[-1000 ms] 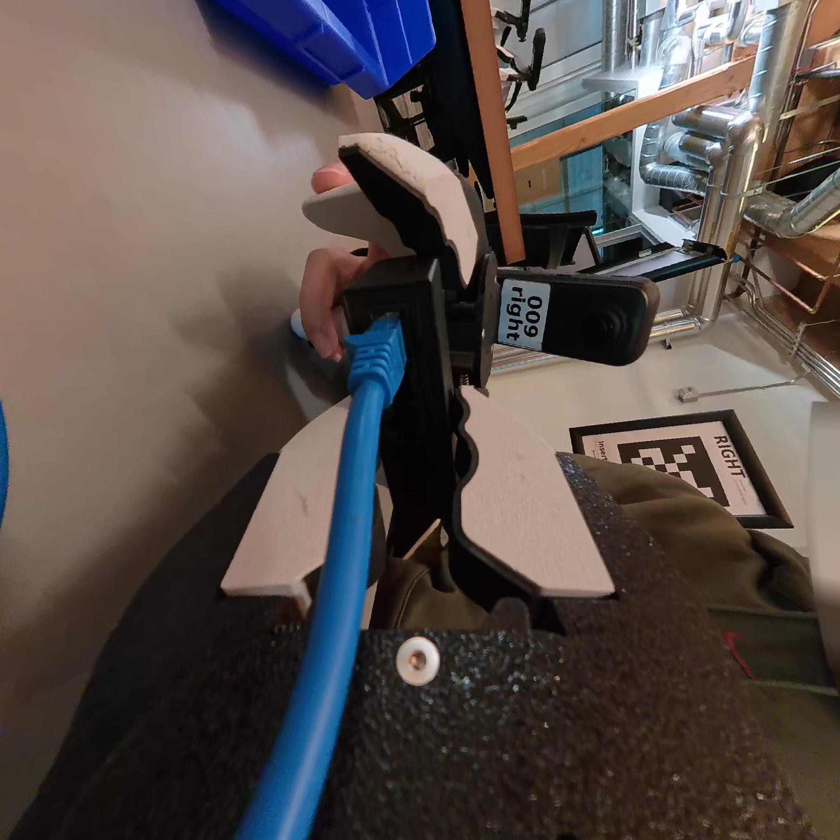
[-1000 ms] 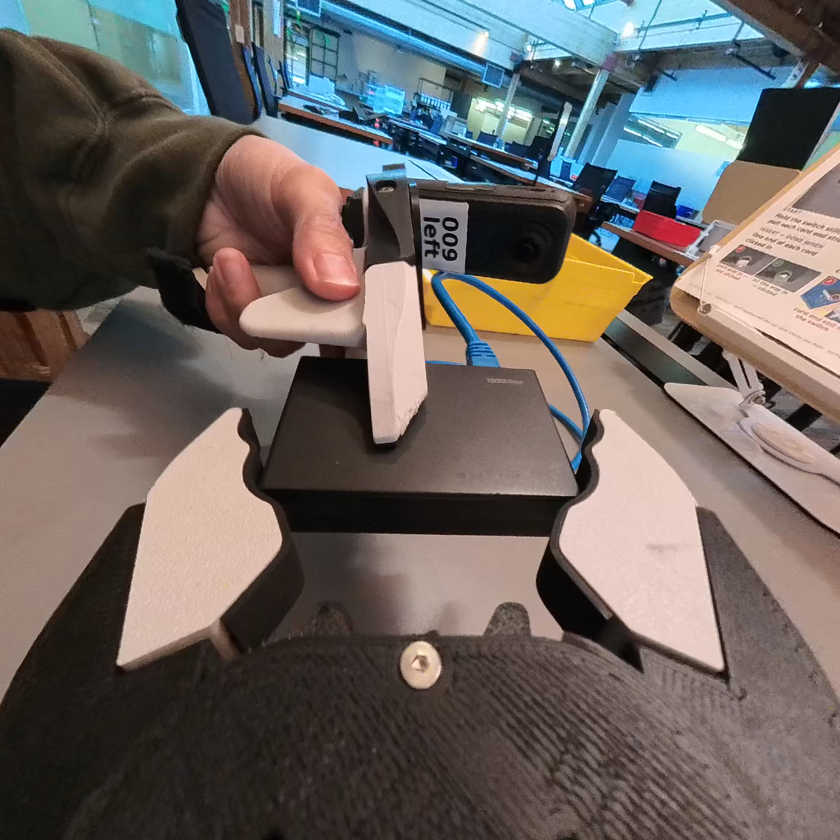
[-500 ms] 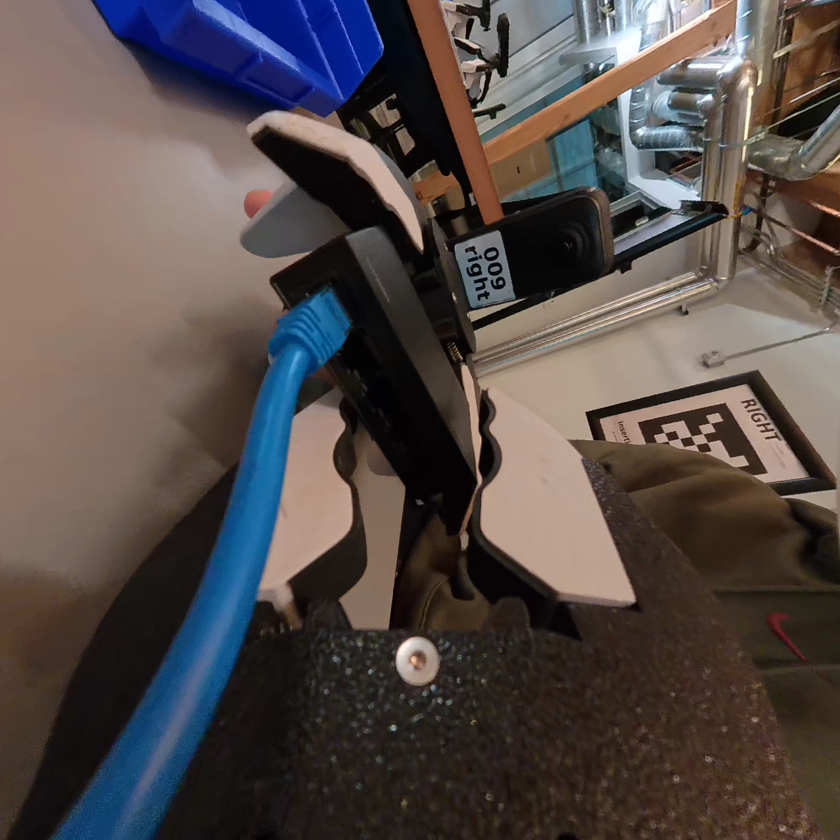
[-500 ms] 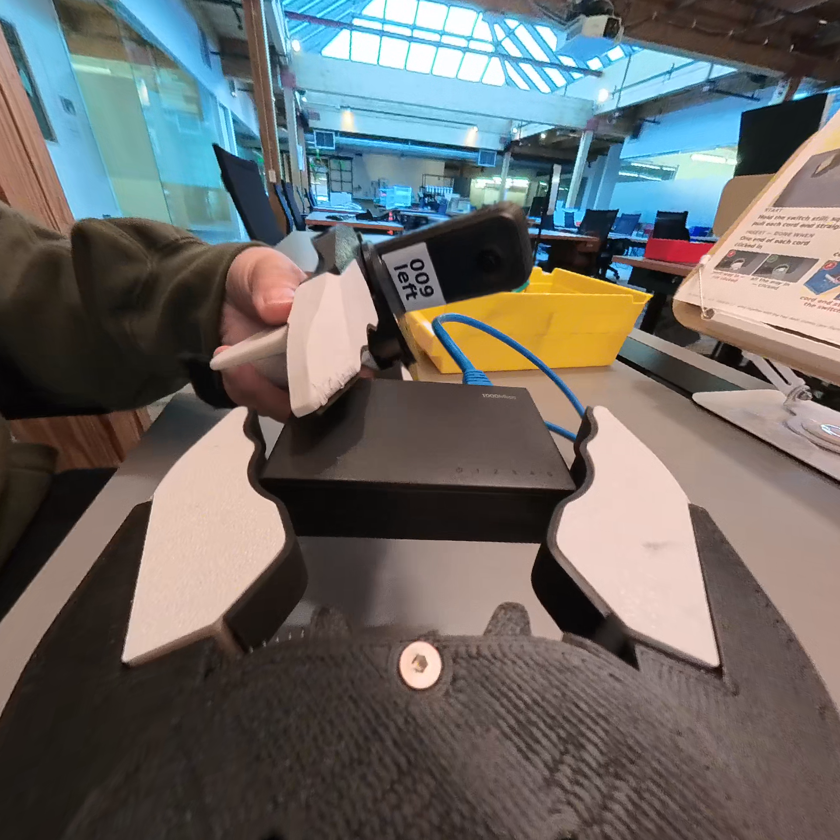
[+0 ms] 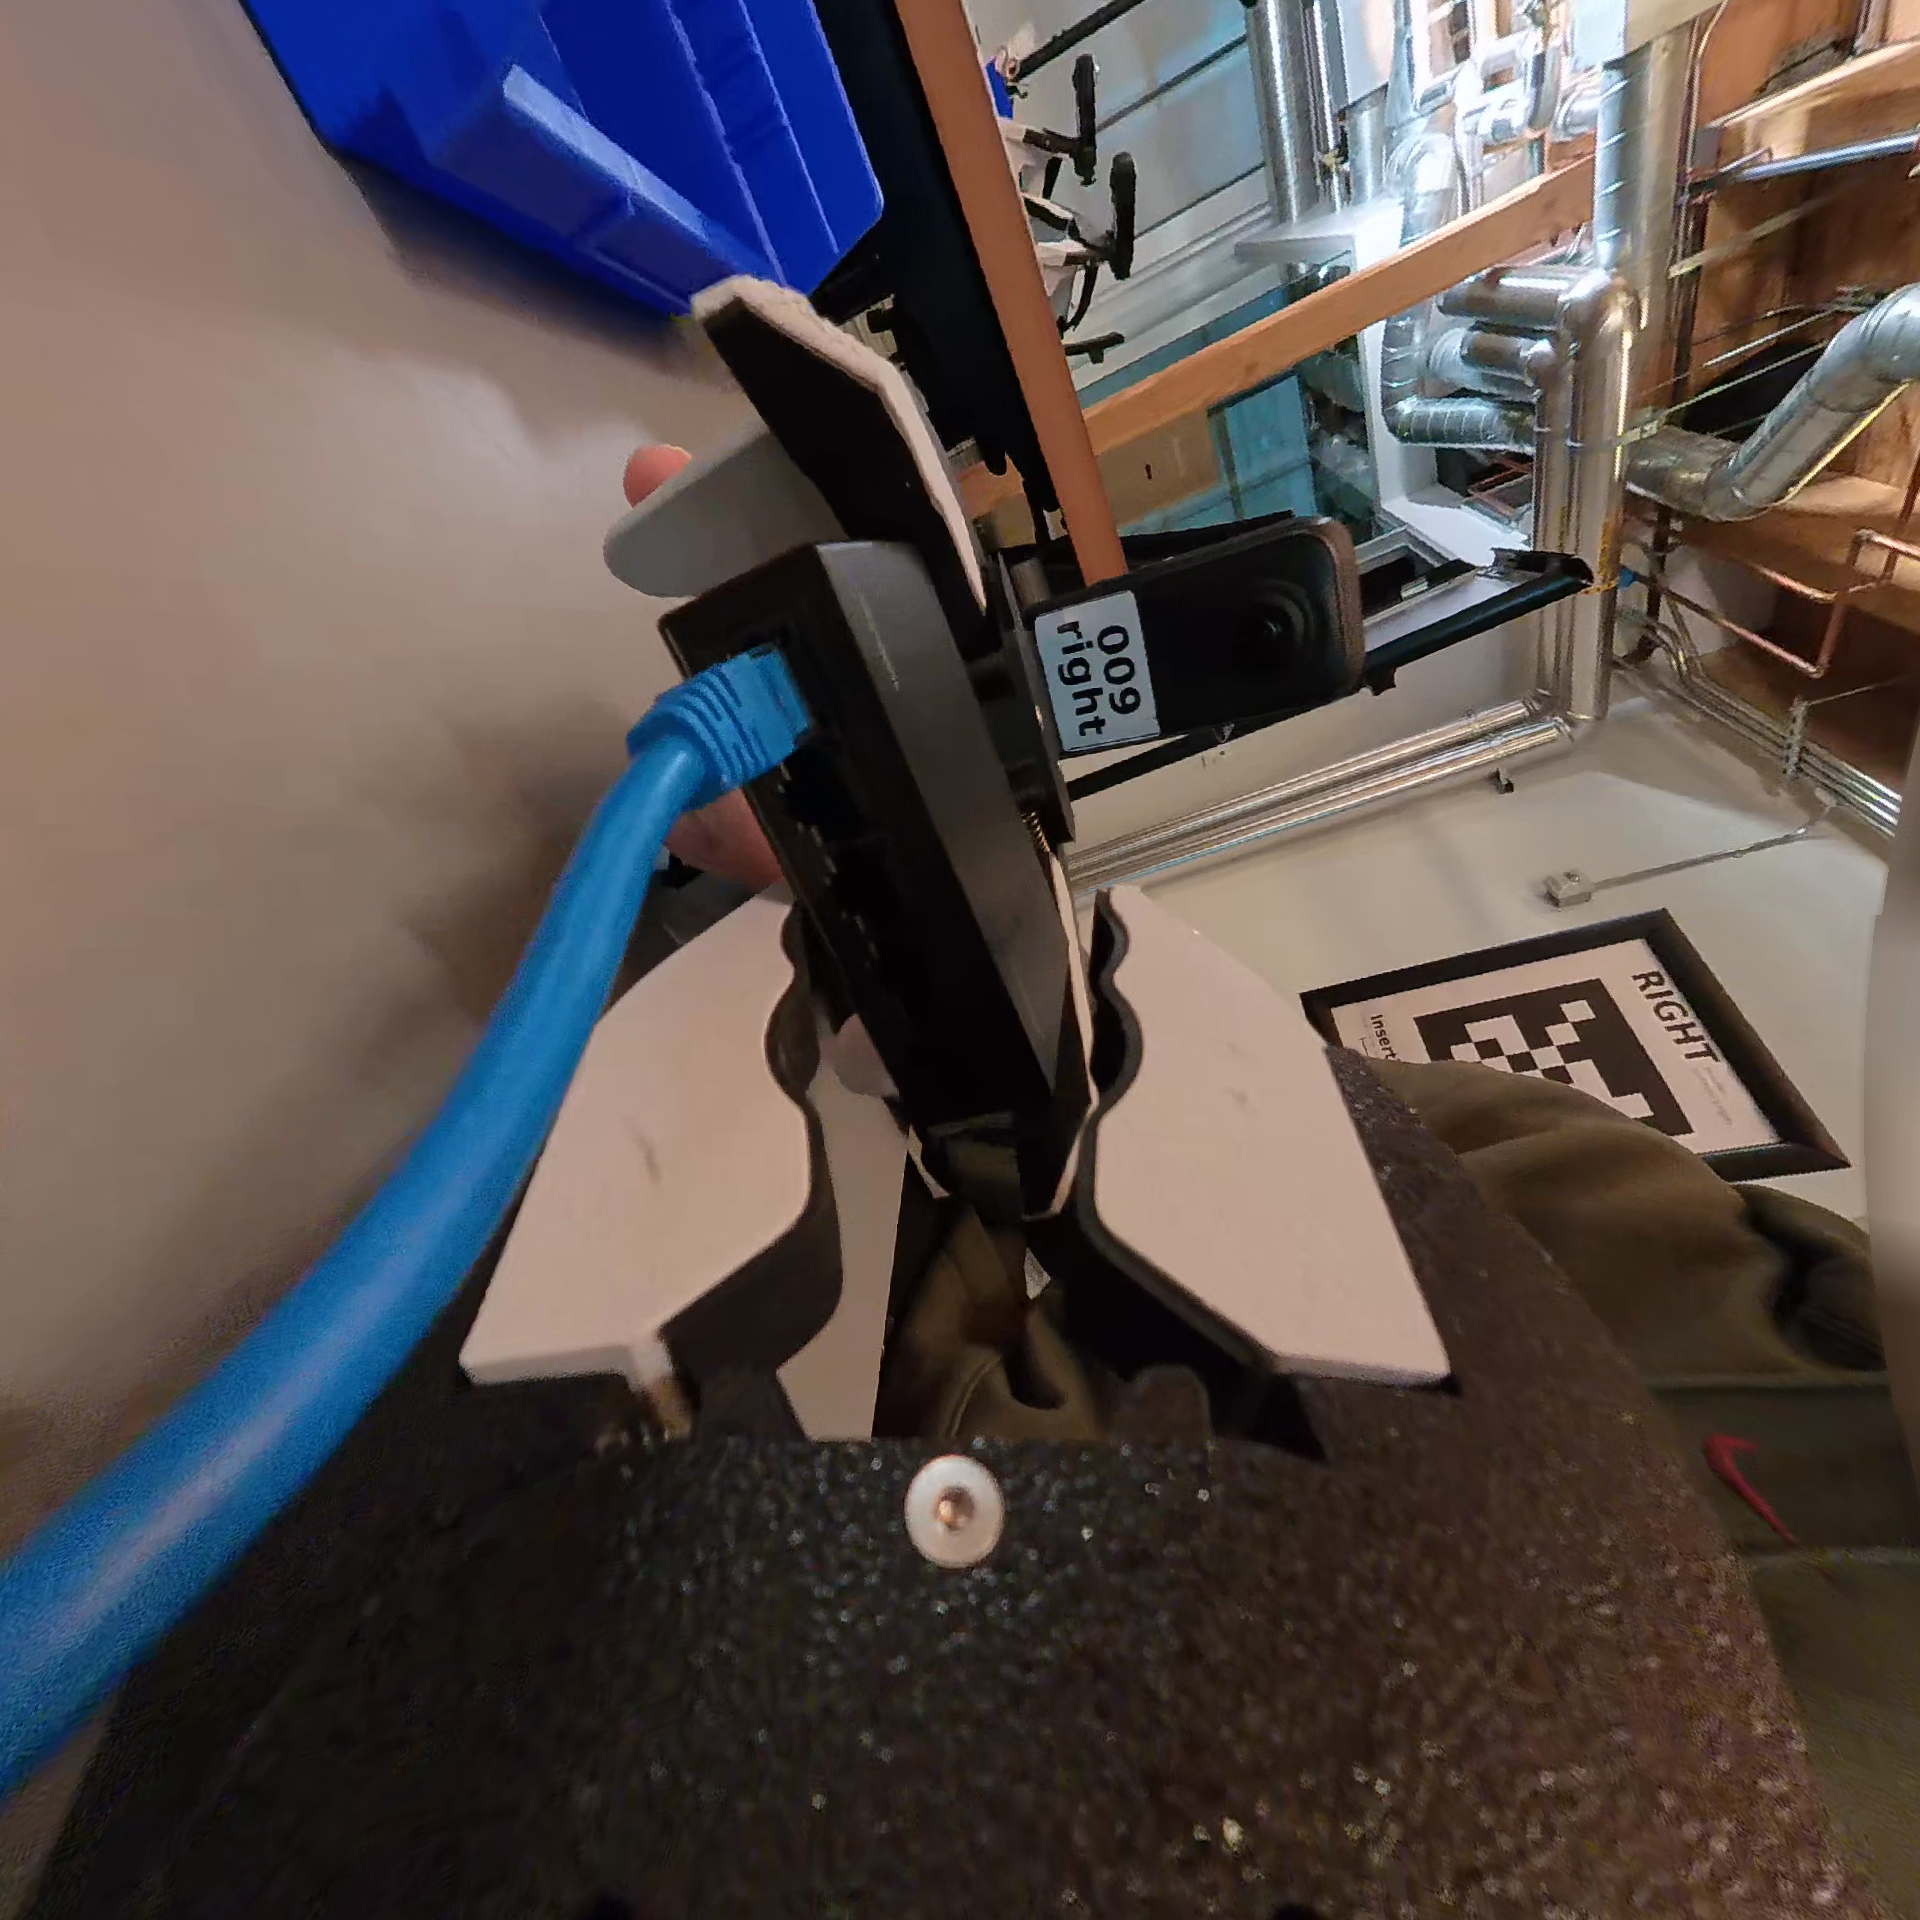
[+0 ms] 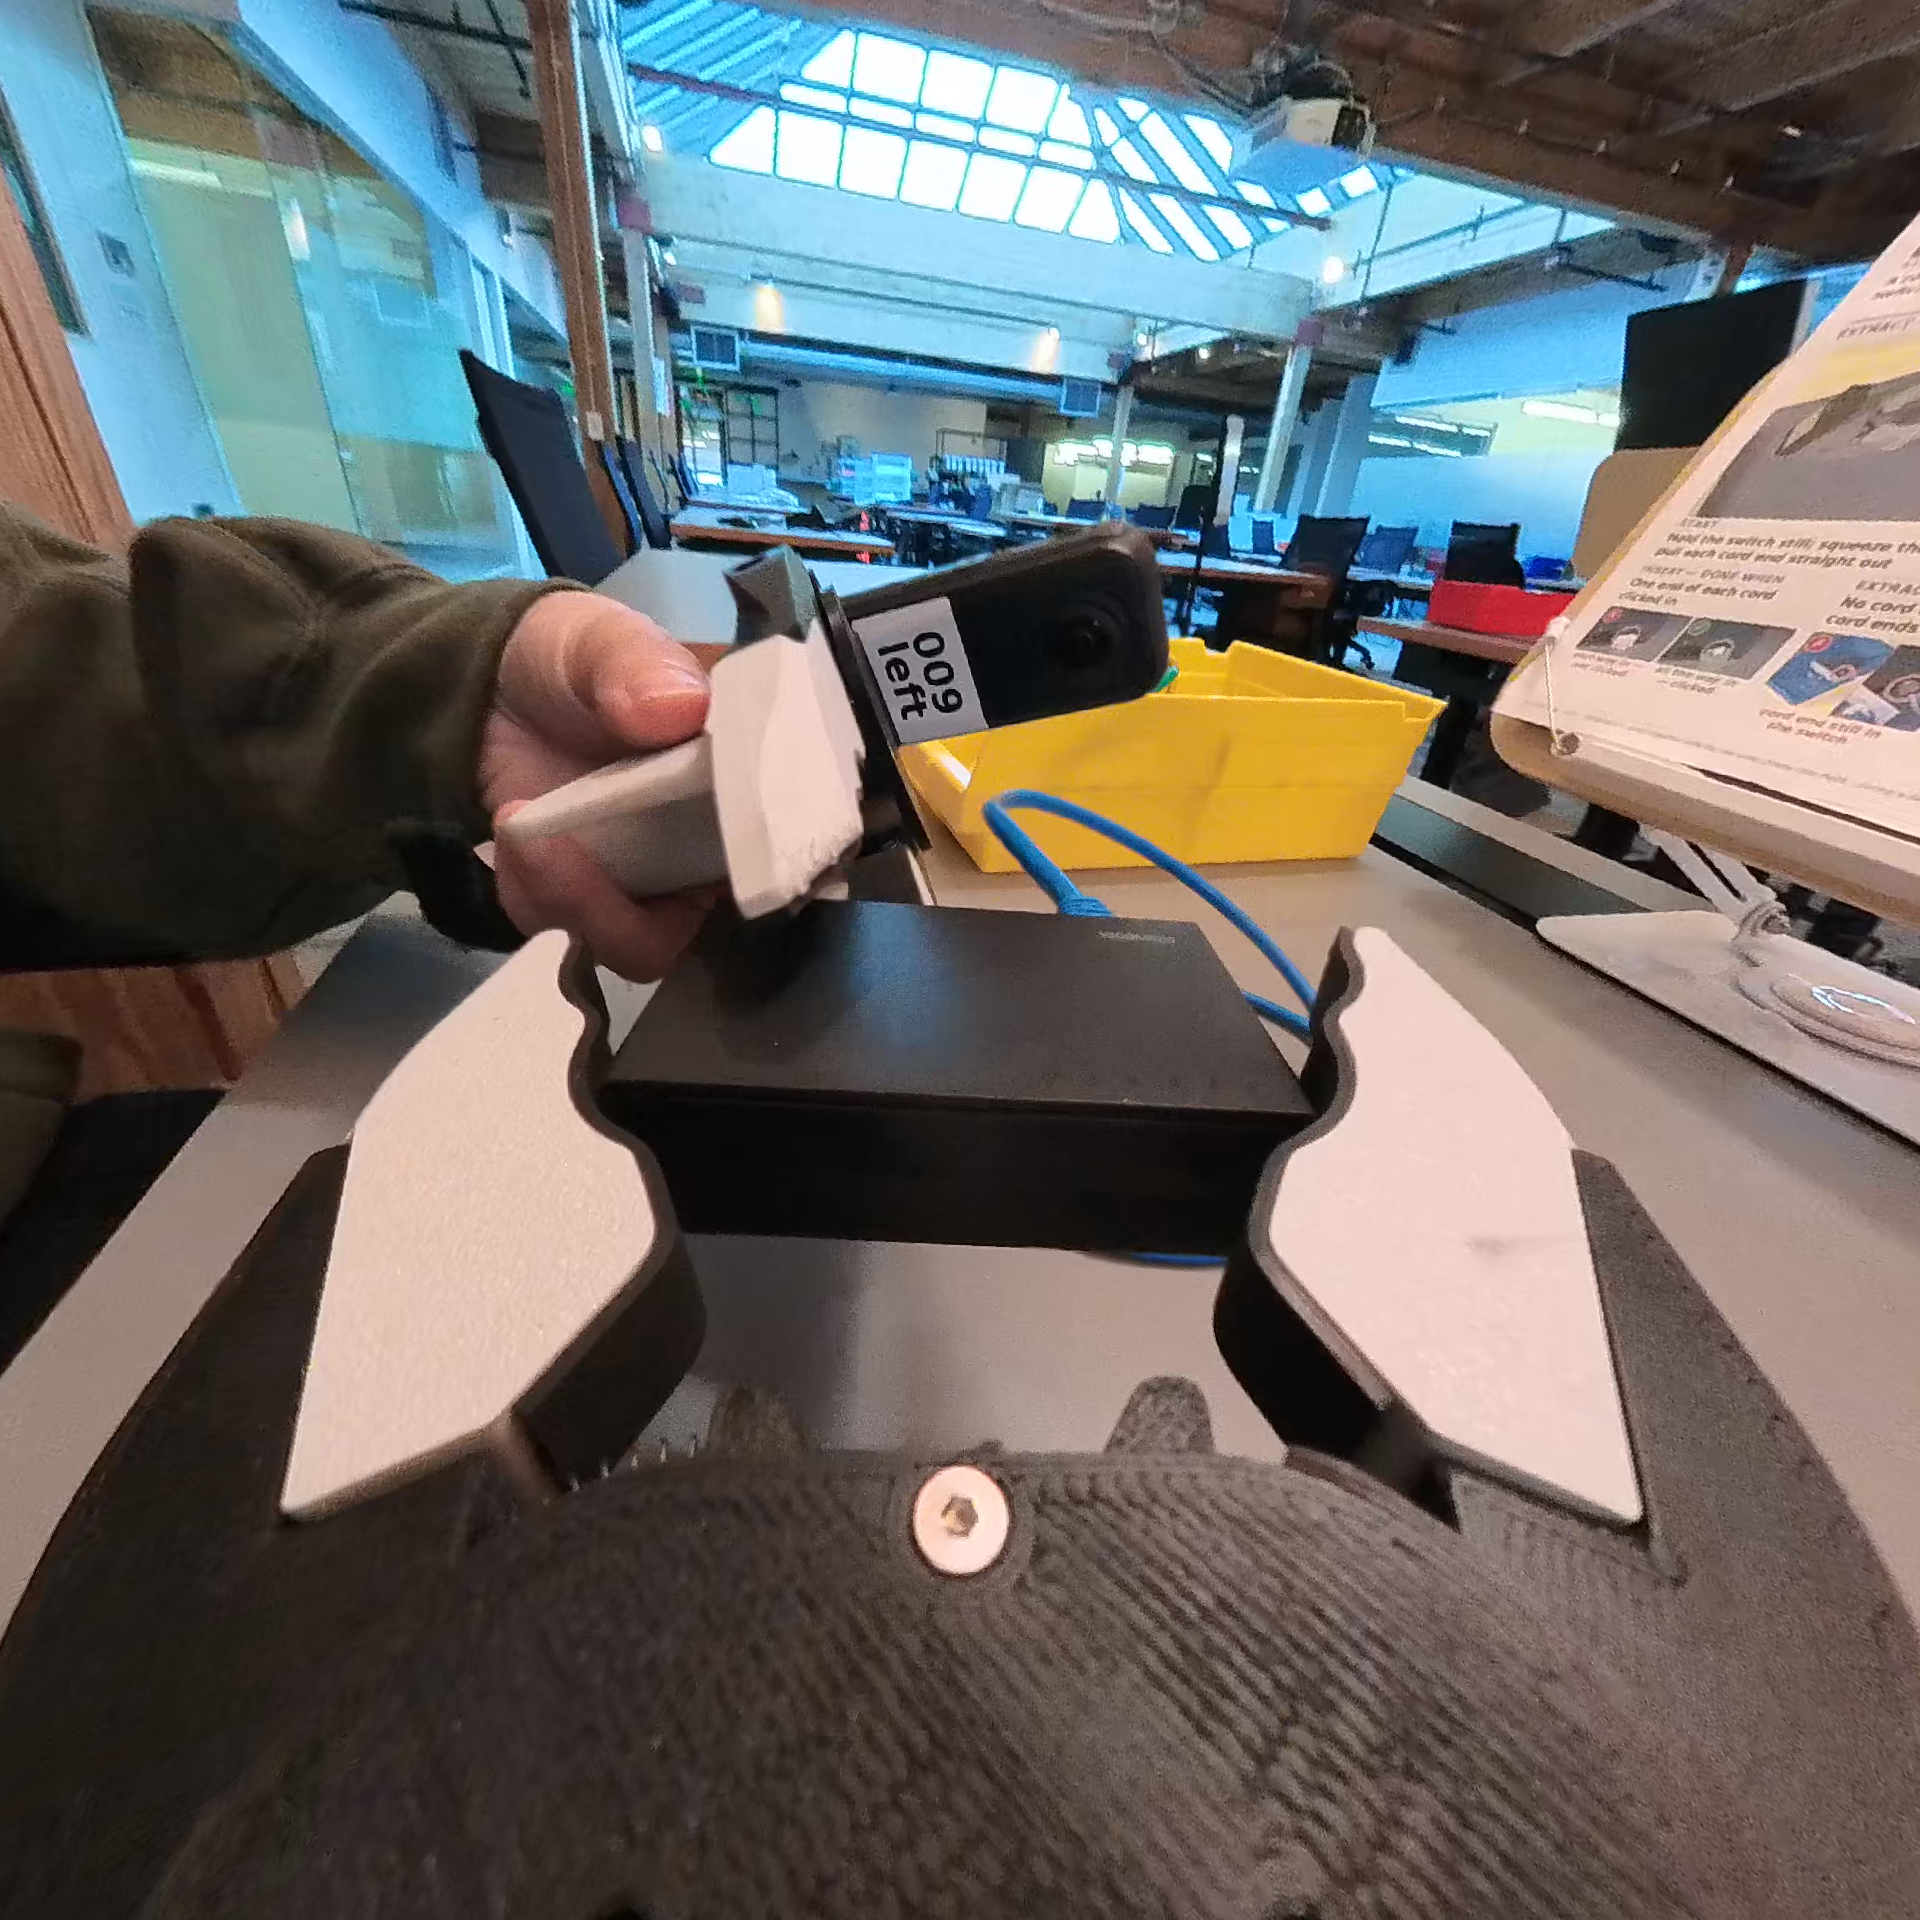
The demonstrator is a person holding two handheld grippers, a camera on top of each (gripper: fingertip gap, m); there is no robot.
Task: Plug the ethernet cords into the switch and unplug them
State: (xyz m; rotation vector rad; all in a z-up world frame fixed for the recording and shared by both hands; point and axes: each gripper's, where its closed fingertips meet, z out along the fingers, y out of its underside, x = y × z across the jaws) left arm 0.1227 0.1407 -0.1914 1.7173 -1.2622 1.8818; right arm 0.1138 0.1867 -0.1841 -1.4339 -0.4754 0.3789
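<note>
The black switch point(image 6: 935, 1039) is clamped by its two short sides in my right gripper point(image 6: 956, 987). A blue ethernet cord point(image 6: 1143, 852) runs from its far side; a bit of cord shows under the switch. In the left wrist view the switch point(image 5: 935, 831) stands edge-on between the fingers of my left gripper point(image 5: 951, 935), which close on its top and bottom faces. The cord's plug point(image 5: 727, 707) sits in an end port. The left gripper's finger point(image 6: 779, 790) rests slanted on the switch's far left corner.
A yellow bin point(image 6: 1195, 769) stands behind the switch on the grey table point(image 6: 1558, 1039). An instruction sheet on a stand point(image 6: 1714, 623) is at the right. A blue bin point(image 5: 623, 135) is at the table's other end. A framed marker sheet point(image 5: 1714, 1049) lies on the floor.
The left gripper's fingers have closed in on the switch and the gripper has tilted from upright to slanted. The cord stays plugged. The right gripper keeps its hold.
</note>
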